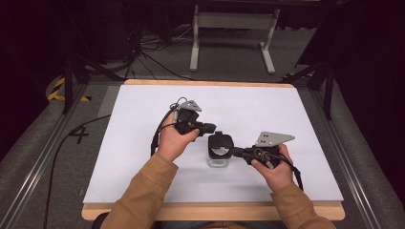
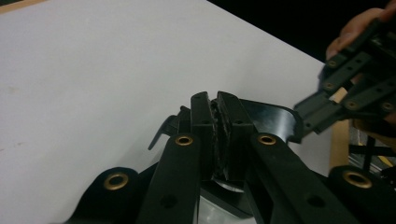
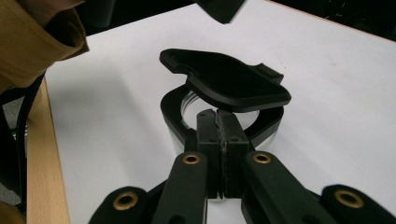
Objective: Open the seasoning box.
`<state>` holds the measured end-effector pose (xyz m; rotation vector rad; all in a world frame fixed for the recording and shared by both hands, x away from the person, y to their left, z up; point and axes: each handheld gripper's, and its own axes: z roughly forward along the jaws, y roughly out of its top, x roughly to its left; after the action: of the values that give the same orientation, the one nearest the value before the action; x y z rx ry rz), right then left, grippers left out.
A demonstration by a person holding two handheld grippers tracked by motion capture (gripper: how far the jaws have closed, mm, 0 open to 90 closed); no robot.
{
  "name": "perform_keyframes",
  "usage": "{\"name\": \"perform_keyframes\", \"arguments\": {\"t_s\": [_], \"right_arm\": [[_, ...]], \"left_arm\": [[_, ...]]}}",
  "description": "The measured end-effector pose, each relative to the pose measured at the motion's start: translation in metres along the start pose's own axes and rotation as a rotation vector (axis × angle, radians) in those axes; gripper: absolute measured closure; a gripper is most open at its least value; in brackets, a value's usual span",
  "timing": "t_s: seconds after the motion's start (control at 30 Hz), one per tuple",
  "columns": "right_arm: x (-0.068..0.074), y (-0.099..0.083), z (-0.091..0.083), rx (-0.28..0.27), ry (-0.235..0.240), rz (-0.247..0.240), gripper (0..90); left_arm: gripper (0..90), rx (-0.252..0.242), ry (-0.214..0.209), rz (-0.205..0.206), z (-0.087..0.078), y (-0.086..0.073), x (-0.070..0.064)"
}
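A small clear container (image 1: 218,160) with a black collar stands mid-table, its black flip lid (image 1: 220,140) tilted up and open. My right gripper (image 1: 237,152) reaches in from the right and is shut on the near side of the collar (image 3: 173,108), under the raised lid (image 3: 229,81). My left gripper (image 1: 211,128) is shut, with its tips (image 2: 217,109) close over the lid (image 2: 273,119). I cannot tell whether they touch it. In the left gripper view the right gripper (image 2: 355,88) shows at the upper right.
The white table sheet (image 1: 143,157) has open room on all sides of the container. A wooden edge (image 1: 215,210) runs along the front. Cables and a metal stand (image 1: 233,28) are on the floor beyond the table.
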<state>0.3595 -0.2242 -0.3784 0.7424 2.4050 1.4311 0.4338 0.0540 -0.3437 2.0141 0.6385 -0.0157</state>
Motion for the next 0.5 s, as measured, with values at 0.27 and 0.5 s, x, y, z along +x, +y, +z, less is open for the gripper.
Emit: {"name": "perform_keyframes", "arguments": {"t_s": [0.27,0.5], "right_arm": [[-0.004,0.010,0.001,-0.026,0.018,-0.016,89.9],[-0.010,0.019,0.004,-0.042,0.028,-0.023,89.9]], "left_arm": [[89.4,0.063,-0.018,0.008,-0.023,-0.006,-0.016],[89.6,0.124,-0.039,0.036,-0.031,-0.011,-0.030]]}}
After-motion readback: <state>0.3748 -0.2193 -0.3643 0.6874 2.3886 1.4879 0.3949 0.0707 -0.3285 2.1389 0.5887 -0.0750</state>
